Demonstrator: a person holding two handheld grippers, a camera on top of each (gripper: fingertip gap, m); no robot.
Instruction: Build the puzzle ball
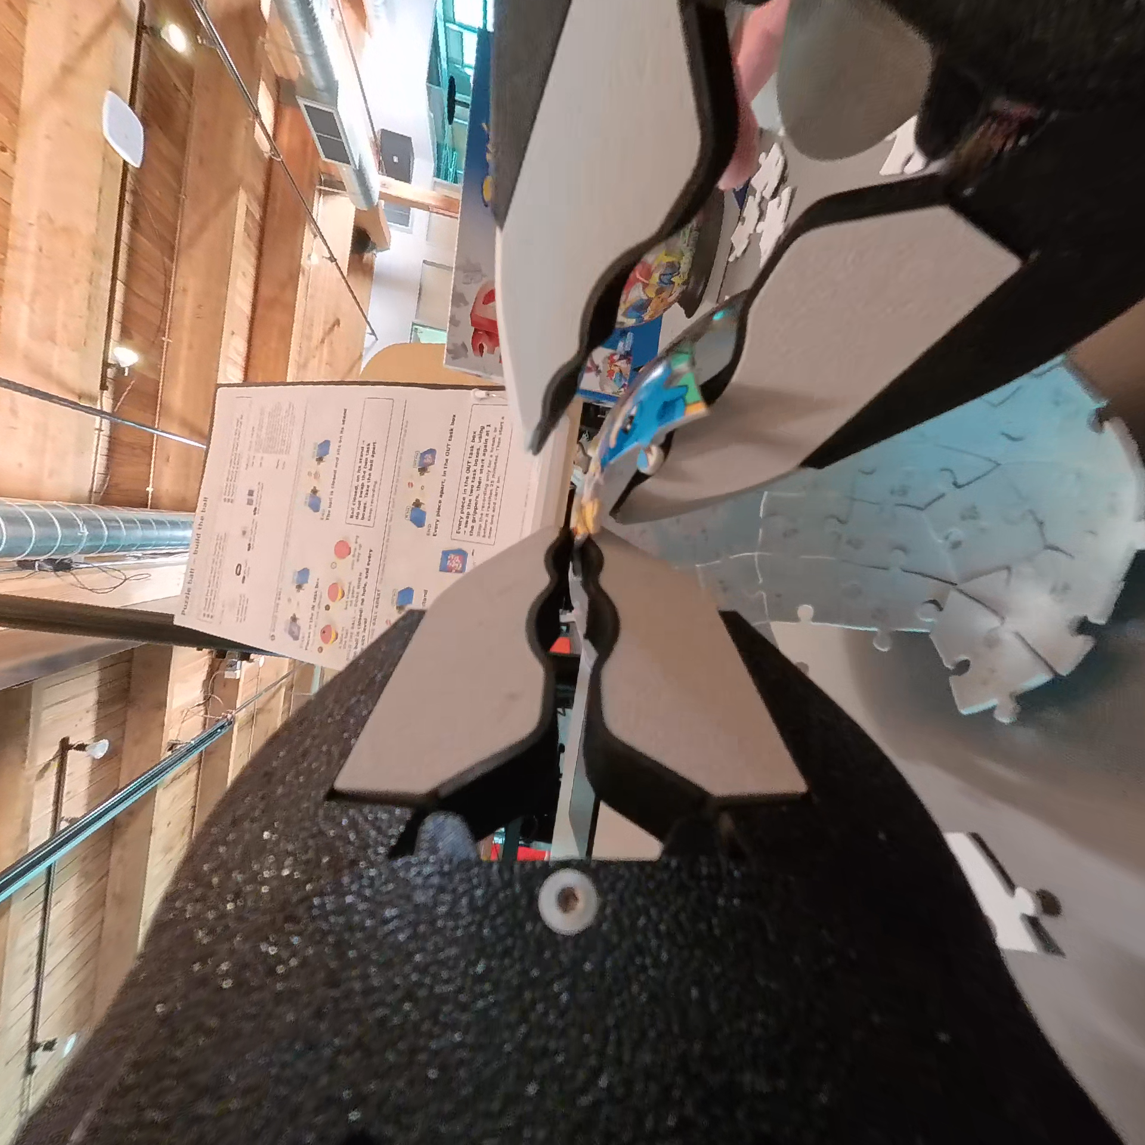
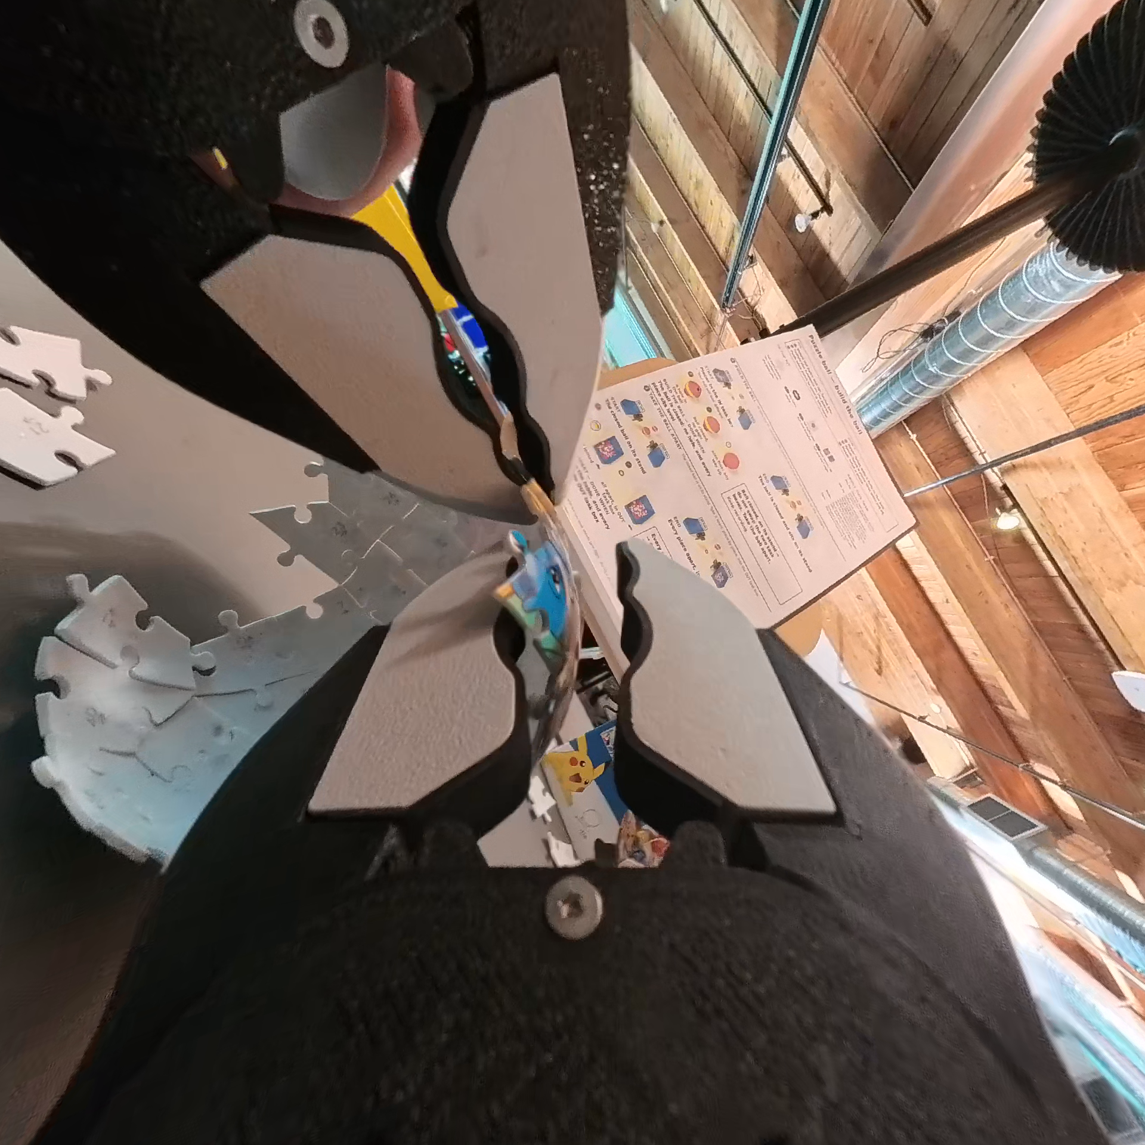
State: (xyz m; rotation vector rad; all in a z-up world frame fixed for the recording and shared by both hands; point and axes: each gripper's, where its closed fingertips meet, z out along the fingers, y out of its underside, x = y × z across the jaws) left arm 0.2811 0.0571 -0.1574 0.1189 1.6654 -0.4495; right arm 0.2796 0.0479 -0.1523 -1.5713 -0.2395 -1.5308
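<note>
The part-built puzzle ball is a curved shell of joined pieces, with its grey inner side (image 1: 898,557) toward both cameras (image 2: 142,681). My left gripper (image 1: 573,545) is shut on the shell's thin rim; it also shows at the top of the right wrist view (image 2: 533,483). A blue printed piece (image 2: 545,576) sits at the rim, just past that grip. My right gripper (image 2: 567,554) is open, its fingers straddling the blue piece, which lies against the left finger. In the left wrist view the right gripper (image 1: 582,468) comes in from above around the blue piece (image 1: 650,403).
Loose white pieces (image 2: 43,403) lie on the grey table (image 2: 186,465); more show behind the fingers (image 1: 762,204). An instruction sheet (image 1: 359,514) stands behind the grippers (image 2: 743,483). A printed puzzle box (image 2: 576,762) lies beyond the right fingers. A person's finger (image 1: 743,93) holds the right gripper. My left and right fingertips are right by each other.
</note>
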